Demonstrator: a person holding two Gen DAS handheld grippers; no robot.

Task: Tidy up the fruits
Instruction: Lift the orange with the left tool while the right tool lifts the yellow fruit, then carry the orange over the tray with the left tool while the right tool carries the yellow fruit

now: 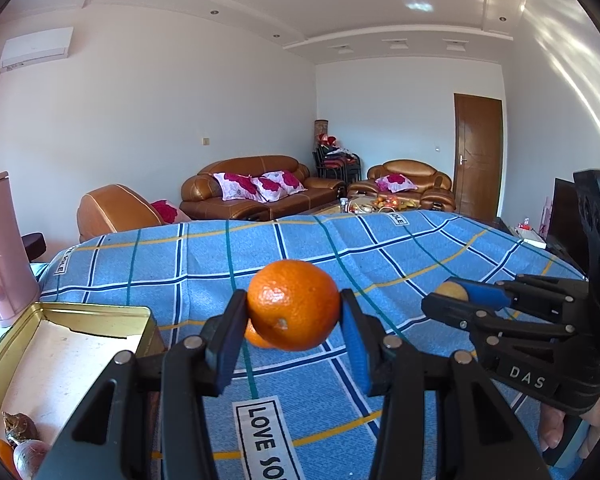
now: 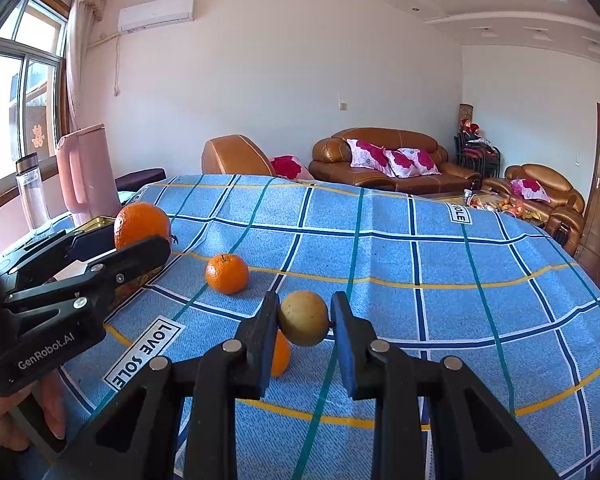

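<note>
My left gripper is shut on a large orange and holds it above the blue checked cloth. It also shows in the right wrist view, at the left. My right gripper is shut on a small yellow-green fruit, lifted off the cloth; in the left wrist view it is at the right. An orange lies on the cloth between the grippers. Another orange lies under my right gripper, partly hidden. A gold tin box stands at the left with several fruits in its near corner.
A pink jug and a clear bottle stand beyond the tin at the table's left edge. A "LOVE SOLE" label is printed on the cloth. Brown sofas stand behind the table.
</note>
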